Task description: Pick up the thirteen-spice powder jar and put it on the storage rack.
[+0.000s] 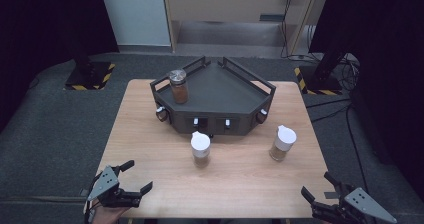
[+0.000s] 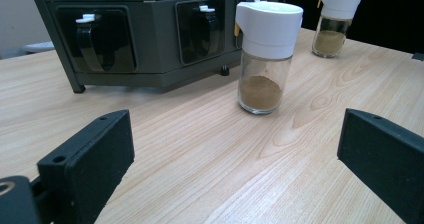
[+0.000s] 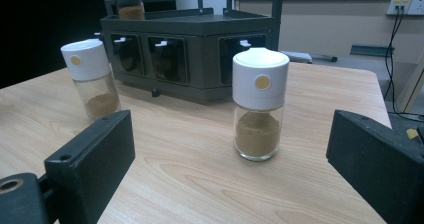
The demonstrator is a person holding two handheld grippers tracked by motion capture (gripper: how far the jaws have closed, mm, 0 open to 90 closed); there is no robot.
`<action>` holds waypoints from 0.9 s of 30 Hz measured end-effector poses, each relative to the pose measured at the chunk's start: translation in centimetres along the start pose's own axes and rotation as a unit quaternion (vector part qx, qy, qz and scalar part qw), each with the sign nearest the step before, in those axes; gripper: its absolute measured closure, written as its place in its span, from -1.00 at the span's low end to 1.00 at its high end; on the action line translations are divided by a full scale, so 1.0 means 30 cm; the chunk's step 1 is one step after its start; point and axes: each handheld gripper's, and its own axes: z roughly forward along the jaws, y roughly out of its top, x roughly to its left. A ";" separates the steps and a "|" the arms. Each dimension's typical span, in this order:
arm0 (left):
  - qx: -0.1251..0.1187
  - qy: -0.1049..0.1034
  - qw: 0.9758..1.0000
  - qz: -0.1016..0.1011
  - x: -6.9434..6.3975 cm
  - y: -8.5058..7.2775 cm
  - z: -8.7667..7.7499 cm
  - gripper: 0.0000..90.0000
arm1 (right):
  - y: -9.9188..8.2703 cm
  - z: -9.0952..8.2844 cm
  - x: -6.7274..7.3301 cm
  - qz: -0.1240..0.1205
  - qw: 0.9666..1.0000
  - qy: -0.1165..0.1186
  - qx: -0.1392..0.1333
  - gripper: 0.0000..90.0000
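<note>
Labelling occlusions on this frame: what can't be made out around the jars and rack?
- Metal-lidded jar on the rack: lid cut off by the right gripper view's top edge.
- Rack's back side: hidden by its own body in both gripper views.
- Right tool: body cut off by the high view's bottom edge.
- Labels on the white-capped jars: none legible.

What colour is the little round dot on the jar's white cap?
Yellowish gold, on the nearer jar's cap; clearest in the right gripper view.
</note>
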 end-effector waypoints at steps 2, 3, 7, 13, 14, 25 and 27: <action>0.001 0.000 1.000 0.000 0.000 0.000 0.001 -0.99 | 0.005 0.004 0.003 -0.004 1.000 0.000 0.004 -0.88; 0.001 0.000 1.000 -0.001 -0.001 0.001 0.002 -0.99 | 0.009 0.006 0.008 -0.008 1.000 -0.002 0.006 -0.88; 0.001 0.001 1.000 -0.004 0.001 0.000 0.001 -0.99 | 0.025 0.017 0.017 -0.015 1.000 0.002 0.007 -0.88; 0.004 0.002 1.000 -0.006 0.003 0.000 0.002 -0.99 | 0.058 0.057 0.025 -0.015 1.000 0.016 0.016 -0.88; 0.004 0.002 1.000 -0.006 0.002 0.000 0.002 -0.99 | 0.065 0.066 0.028 -0.017 1.000 0.019 0.018 -0.88; 0.005 0.005 1.000 -0.008 0.001 0.000 0.001 -1.00 | 0.146 0.185 0.055 -0.025 0.998 0.061 0.023 -0.87; 0.006 0.006 1.000 -0.008 0.000 0.001 0.002 -1.00 | 0.163 0.208 0.061 -0.028 0.997 0.069 0.023 -0.87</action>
